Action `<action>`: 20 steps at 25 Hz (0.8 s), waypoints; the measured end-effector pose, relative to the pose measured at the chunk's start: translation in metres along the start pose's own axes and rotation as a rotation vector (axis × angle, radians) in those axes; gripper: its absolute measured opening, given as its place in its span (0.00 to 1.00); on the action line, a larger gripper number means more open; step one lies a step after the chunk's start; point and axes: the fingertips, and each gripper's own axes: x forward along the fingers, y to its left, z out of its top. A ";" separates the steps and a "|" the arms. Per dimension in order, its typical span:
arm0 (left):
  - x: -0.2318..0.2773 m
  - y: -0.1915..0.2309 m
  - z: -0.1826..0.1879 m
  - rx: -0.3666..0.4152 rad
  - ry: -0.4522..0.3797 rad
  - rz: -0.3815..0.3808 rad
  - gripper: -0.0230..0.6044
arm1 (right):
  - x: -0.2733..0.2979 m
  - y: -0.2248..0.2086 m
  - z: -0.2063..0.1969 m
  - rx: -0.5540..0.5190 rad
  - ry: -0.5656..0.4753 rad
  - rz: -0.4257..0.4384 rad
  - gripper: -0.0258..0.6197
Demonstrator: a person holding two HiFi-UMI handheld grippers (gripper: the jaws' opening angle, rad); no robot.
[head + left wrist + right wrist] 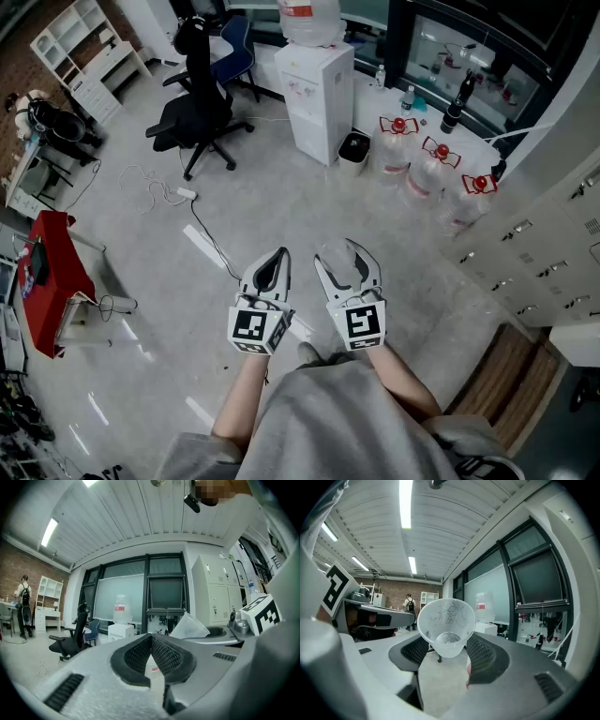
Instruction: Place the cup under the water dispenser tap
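Only the head view gives the layout. The water dispenser [317, 98], with a bottle on top, stands far ahead across the grey floor [281, 202]. An office chair [197, 117] is on its left. A small black bin [353, 150] is just beside it on the right, then three spare water bottles [433, 167]. Lockers [553, 253] line the right edge. A cable [184, 194] trails over the floor on the left, off the straight line to the dispenser, and wide bare floor lies between the grippers and the dispenser.

Only the gripper views show a distant person [23, 605] with a backpack by the brick wall [18, 564], plus the ceiling strip lights.

The left gripper [279, 255] and right gripper [339, 251] are held side by side, close in front of the body. In the left gripper view the fingers [136, 656] meet tip to tip with nothing between them. In the right gripper view the fingers [485, 656] stand wide, pressed on the clear plastic cup [446, 620] low on its sides, near the base.

The cup is in the air above the floor, well apart from the dispenser. Its long axis runs roughly along the fingers, with the mouth facing back toward the gripper camera and tilted up, and the base pointing ahead. In that view the dispenser sits just right of the cup's rim.
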 end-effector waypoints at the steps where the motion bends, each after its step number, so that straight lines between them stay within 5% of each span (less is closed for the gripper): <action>1: -0.003 0.002 0.000 0.002 0.000 0.001 0.05 | 0.000 0.003 0.000 -0.007 0.003 0.005 0.43; 20: -0.003 0.019 0.002 0.010 0.005 0.055 0.05 | 0.008 0.003 0.009 -0.015 -0.015 0.048 0.44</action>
